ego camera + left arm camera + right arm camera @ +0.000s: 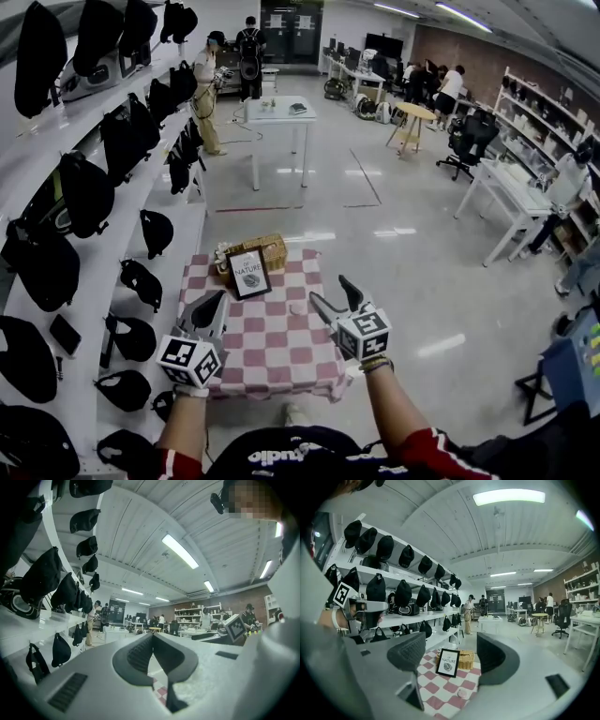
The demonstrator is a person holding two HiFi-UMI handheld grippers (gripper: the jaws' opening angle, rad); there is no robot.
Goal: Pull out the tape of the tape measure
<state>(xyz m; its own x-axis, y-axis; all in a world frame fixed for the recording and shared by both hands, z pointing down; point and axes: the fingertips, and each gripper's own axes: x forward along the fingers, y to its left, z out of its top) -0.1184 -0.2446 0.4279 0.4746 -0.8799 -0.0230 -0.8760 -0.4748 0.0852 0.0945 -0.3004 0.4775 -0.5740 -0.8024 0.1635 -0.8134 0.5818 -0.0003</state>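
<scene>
A small round pale object, too small to tell whether it is the tape measure, lies on the red-and-white checked tablecloth. In the head view it shows as a speck between the two grippers. My right gripper hovers over the cloth's right side. Its jaws stand wide open with nothing between them, and the round object lies below and ahead of them. My left gripper is held over the cloth's left side, its pads pressed together on nothing. It points up and away from the table.
A framed picture leans against a wicker basket at the far end of the small table. White shelves with black caps and bags run along the left. A white table and several people stand farther off.
</scene>
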